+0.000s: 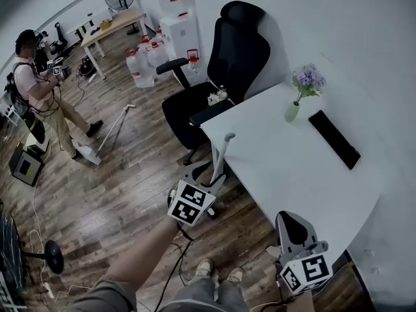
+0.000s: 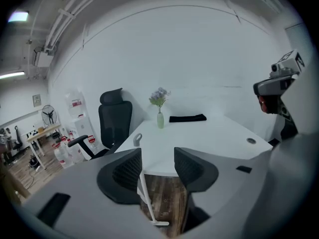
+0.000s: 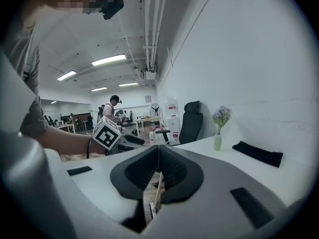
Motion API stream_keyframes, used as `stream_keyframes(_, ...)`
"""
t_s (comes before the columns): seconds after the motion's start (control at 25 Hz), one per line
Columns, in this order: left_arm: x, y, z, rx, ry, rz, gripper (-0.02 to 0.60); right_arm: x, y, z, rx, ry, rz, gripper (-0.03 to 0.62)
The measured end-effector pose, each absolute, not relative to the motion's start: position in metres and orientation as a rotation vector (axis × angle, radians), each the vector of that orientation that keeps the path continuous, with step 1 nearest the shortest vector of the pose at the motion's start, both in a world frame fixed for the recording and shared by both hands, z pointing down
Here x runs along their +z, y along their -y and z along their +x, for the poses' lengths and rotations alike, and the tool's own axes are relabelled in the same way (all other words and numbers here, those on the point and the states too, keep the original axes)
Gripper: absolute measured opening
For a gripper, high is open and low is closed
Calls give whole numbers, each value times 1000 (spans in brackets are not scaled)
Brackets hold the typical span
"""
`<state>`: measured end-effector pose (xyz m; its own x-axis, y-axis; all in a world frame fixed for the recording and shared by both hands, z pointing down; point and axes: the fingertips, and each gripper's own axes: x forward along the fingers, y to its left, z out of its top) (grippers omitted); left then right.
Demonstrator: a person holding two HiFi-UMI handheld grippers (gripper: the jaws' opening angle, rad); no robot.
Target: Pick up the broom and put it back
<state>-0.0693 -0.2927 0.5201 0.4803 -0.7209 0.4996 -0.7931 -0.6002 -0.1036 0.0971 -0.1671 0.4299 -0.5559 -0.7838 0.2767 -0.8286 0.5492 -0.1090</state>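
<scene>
The broom (image 1: pixel 220 158) is a white pole with a grey grip (image 1: pixel 229 137); it stands leaning against the near edge of the white table (image 1: pixel 292 174). My left gripper (image 1: pixel 211 177) hovers just in front of the pole, open. In the left gripper view the pole (image 2: pixel 144 193) shows in the gap beyond the jaws, which do not touch it; its foot (image 2: pixel 160 223) rests on the wood floor. My right gripper (image 1: pixel 289 216) is over the table's front corner, shut with nothing in it. In the right gripper view the pole (image 3: pixel 157 193) appears below the shut jaws.
A black office chair (image 1: pixel 221 77) stands at the table's left end. On the table are a flower vase (image 1: pixel 292 111) and a black pouch (image 1: pixel 333 138). Farther back a person (image 1: pixel 45 96) stands by another white floor tool (image 1: pixel 110 135). Water bottles (image 1: pixel 143 60) stand behind.
</scene>
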Motion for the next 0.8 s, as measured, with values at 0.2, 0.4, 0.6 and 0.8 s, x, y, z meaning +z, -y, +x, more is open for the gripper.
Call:
stream_keyframes(0.2,457,248,-67,721,1321,2653,187,375,142,97,251,2632,1358,34)
stream_keyframes(0.4,393,211,-69,541,1312,2690,149,325,118,99,128,2688,1380,34)
stream_keyframes(0.6,345,172,-70,507,1343,2755,127,289,95,98,70,2734,1362,34)
stream_keyframes(0.8,324,137,-65,565,1376,2827,105,271,76,96,48,2762,1337,34)
